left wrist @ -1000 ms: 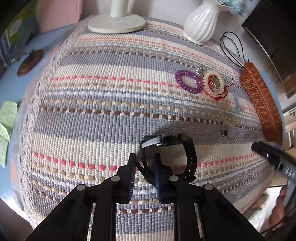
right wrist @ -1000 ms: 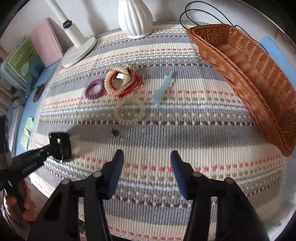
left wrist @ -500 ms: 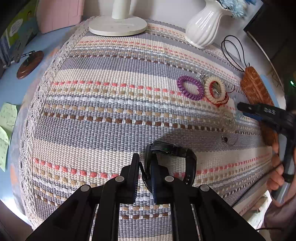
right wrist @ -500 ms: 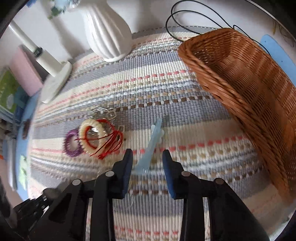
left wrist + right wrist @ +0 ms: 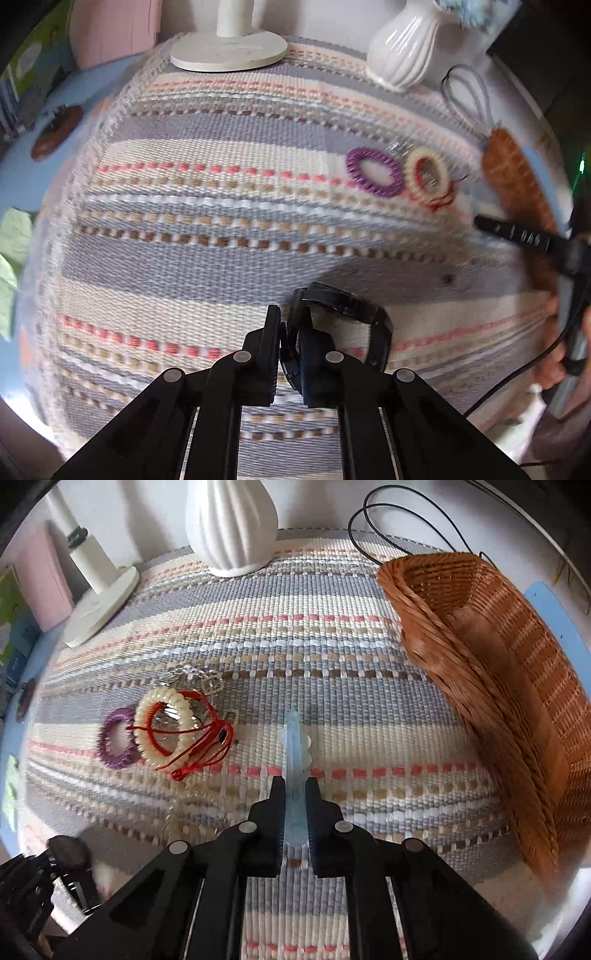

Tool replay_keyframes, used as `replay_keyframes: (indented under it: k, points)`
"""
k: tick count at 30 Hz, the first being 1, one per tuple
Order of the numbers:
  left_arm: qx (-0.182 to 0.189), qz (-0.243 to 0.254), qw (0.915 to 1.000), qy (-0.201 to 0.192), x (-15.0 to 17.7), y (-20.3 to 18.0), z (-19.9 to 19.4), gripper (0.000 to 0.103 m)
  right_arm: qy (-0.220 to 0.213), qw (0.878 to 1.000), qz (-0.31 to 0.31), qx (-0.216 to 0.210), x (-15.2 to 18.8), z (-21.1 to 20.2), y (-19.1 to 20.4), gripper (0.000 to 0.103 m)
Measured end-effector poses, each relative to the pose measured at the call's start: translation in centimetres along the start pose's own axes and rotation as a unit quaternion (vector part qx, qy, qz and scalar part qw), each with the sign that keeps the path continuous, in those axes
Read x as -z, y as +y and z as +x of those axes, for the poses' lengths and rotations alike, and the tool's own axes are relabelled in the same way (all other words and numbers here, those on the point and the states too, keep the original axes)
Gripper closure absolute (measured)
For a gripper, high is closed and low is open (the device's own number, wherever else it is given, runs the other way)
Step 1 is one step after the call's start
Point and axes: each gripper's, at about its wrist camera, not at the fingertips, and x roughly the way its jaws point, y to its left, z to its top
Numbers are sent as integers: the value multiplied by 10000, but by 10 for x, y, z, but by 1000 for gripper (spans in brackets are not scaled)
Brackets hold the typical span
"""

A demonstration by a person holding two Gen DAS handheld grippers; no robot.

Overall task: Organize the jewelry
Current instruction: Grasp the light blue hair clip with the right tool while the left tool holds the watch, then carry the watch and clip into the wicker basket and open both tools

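My left gripper (image 5: pixel 290 325) is shut on the strap of a black watch (image 5: pixel 347 314) and holds it just above the striped woven mat (image 5: pixel 207 236). My right gripper (image 5: pixel 295 786) is shut on a pale blue hair clip (image 5: pixel 294 746) lying on the mat. A purple coil hair tie (image 5: pixel 114 742), a cream coil hair tie (image 5: pixel 166 731) tangled with a red cord bracelet (image 5: pixel 207 742), and a silver chain (image 5: pixel 192 675) lie left of the clip. The wicker basket (image 5: pixel 491 686) stands to the right. The ties also show in the left wrist view (image 5: pixel 375 177).
A white ribbed vase (image 5: pixel 231 520) and a white lamp base (image 5: pixel 99 602) stand at the back of the mat. A black cable (image 5: pixel 388 528) loops behind the basket. A pink box (image 5: pixel 114 29) and green sticky notes (image 5: pixel 11 236) lie off the mat's left side.
My right gripper moved forward onto the blue hair clip and closed on it. My left gripper stayed shut on the watch and lifted it slightly, moving forward over the mat.
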Motion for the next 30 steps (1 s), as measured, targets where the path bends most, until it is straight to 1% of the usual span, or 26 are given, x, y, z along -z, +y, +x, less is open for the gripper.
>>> replay_keyframes:
  k: [2,4,5,7,9,11,13,16,18,20,21,23,25,26,27,29,30]
  points:
    - [249,-58,9997,-40,-2,-2,-5,94,-49,9997,26,-253,4,-12,-6,90]
    - [579,-82,9983,-60,-7,-6,-12,94,-127,9988,26,-468,4,-27,-14,90]
    - [663,-76,9977,-67,-9,-9,-15,94,-152,9983,35,-556,4,-34,-17,90]
    - [811,8,9966,-110,-16,-23,-23,94,-227,9967,102,-774,3,-52,-28,90]
    - [936,179,9953,-193,-26,-44,-31,94,-332,9943,213,-988,1,-70,-40,90]
    - [997,400,9937,-304,-36,-70,-40,94,-512,9924,313,-1073,-2,-89,-57,90]
    - [1142,649,9905,-404,-53,-99,-45,94,-710,9914,405,-1026,-5,-110,-75,90]
    - [1372,1094,9830,-547,-83,-147,-47,94,-949,9899,638,-841,-11,-132,-111,90]
    - [1513,1352,9777,-549,-105,-186,-42,94,-1079,9886,855,-615,-12,-143,-141,90]
    - [1615,1683,9710,-518,-125,-229,-33,94,-1117,9865,1104,-472,-14,-145,-170,90]
    - [1625,1793,9690,-500,-132,-246,-28,94,-1098,9850,1279,-374,-15,-145,-186,90]
    - [1683,2032,9640,-334,-148,-287,-9,94,-984,9828,1549,-187,-16,-137,-217,90]
    - [1676,2204,9608,-150,-158,-323,11,94,-846,9807,1763,-6,-17,-126,-245,90]
    - [1685,2282,9589,-69,-160,-335,20,94,-790,9798,1838,34,-19,-120,-255,90]
    - [1668,2395,9564,99,-163,-354,36,94,-732,9786,1923,63,-19,-114,-265,90]
    - [1517,2551,9544,316,-162,-380,56,94,-528,9768,2073,57,-19,-99,-281,90]
    - [1352,2719,9517,452,-157,-395,71,94,-464,9766,2099,-5,-18,-94,-286,90]
